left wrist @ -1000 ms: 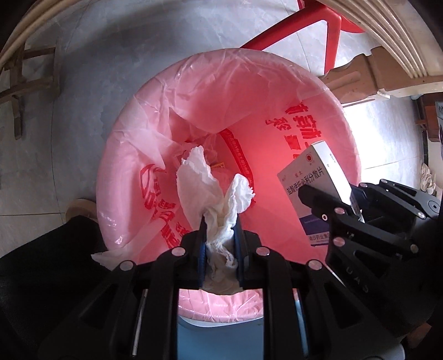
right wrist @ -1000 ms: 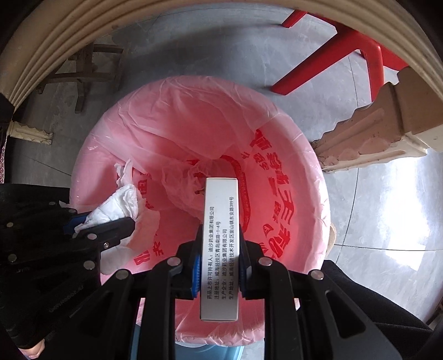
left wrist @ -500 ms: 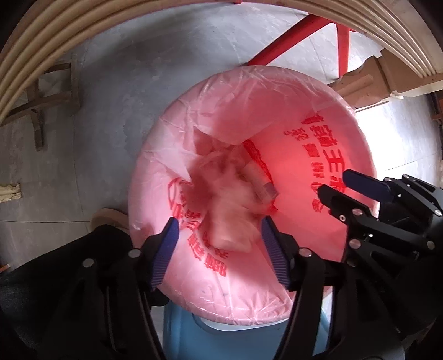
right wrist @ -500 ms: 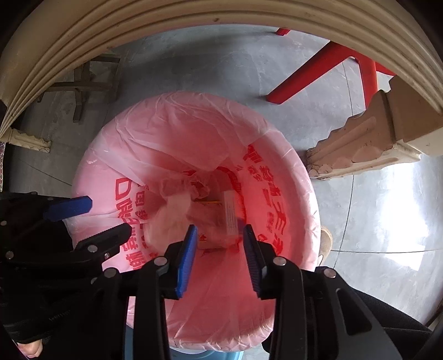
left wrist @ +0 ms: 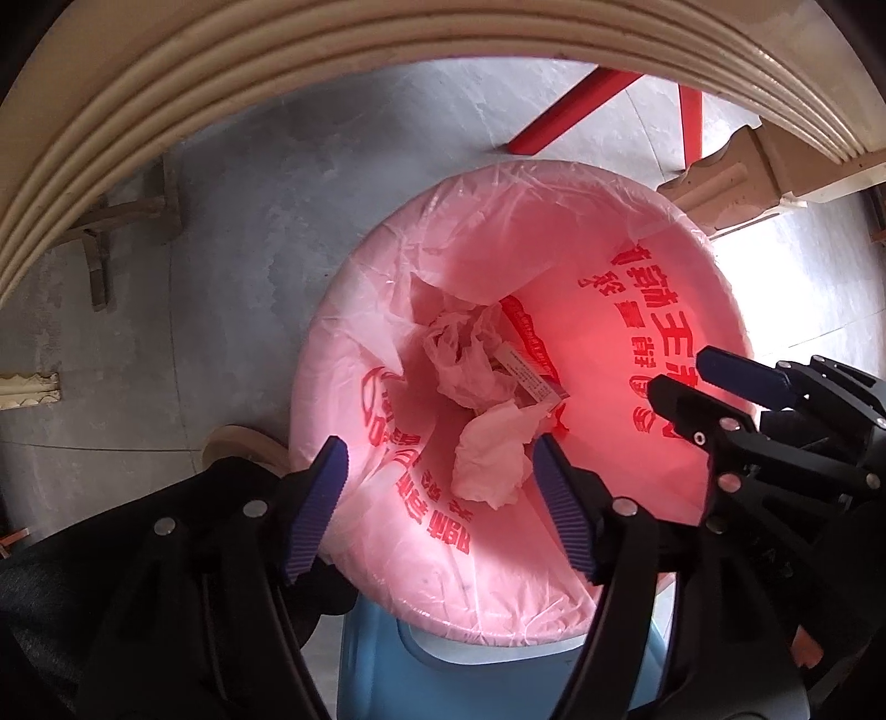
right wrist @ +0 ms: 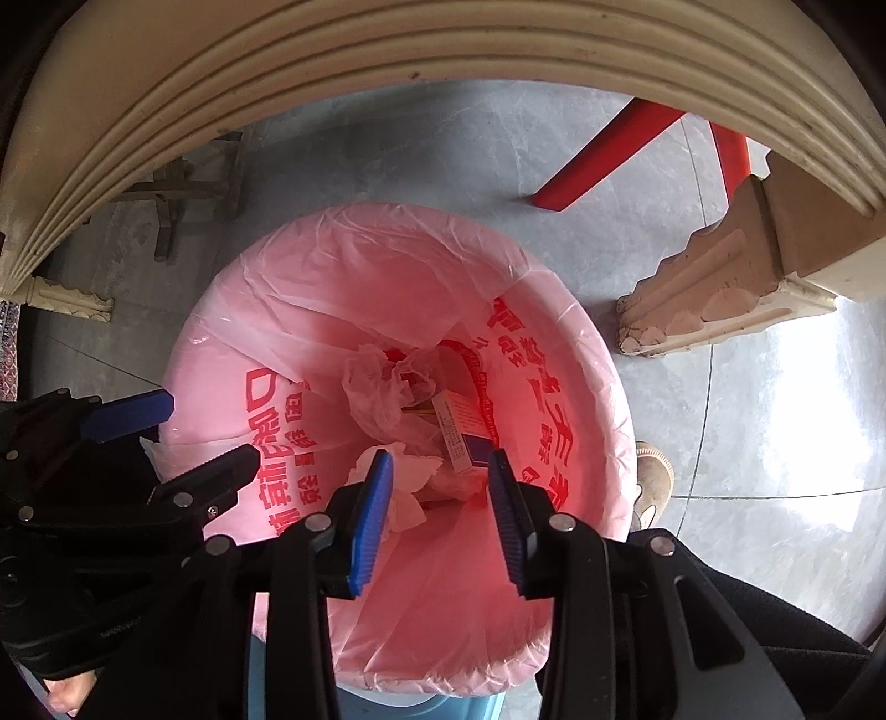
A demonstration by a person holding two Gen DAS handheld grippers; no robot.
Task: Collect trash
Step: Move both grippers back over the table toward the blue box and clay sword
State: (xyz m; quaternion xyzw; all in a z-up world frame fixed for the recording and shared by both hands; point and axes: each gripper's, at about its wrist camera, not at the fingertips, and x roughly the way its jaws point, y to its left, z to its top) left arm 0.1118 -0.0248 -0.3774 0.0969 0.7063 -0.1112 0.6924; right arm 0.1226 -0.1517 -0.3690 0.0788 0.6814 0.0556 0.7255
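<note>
A blue bin lined with a pink bag (left wrist: 653, 266) (right wrist: 310, 288) printed with red characters stands on the floor below me. Inside it lie a crumpled white tissue (left wrist: 493, 459) (right wrist: 410, 482), a white medicine box (left wrist: 526, 376) (right wrist: 459, 426) and a clear plastic wrap (left wrist: 465, 354) (right wrist: 376, 393). My left gripper (left wrist: 440, 459) is open and empty above the bin's near side. My right gripper (right wrist: 440, 476) is open and empty above the bin; it also shows at the right of the left wrist view (left wrist: 692, 382).
A cream table edge (left wrist: 277, 66) (right wrist: 387, 50) arches overhead. Red chair legs (left wrist: 581, 105) (right wrist: 609, 149) and a carved tan table foot (right wrist: 720, 288) stand on the grey tile floor beyond the bin. A shoe (right wrist: 650, 476) is beside the bin.
Both grippers opened: the left let go of the tissue and the right let go of the medicine box. Both items dropped into the bag. Both grippers have drawn back from the bin.
</note>
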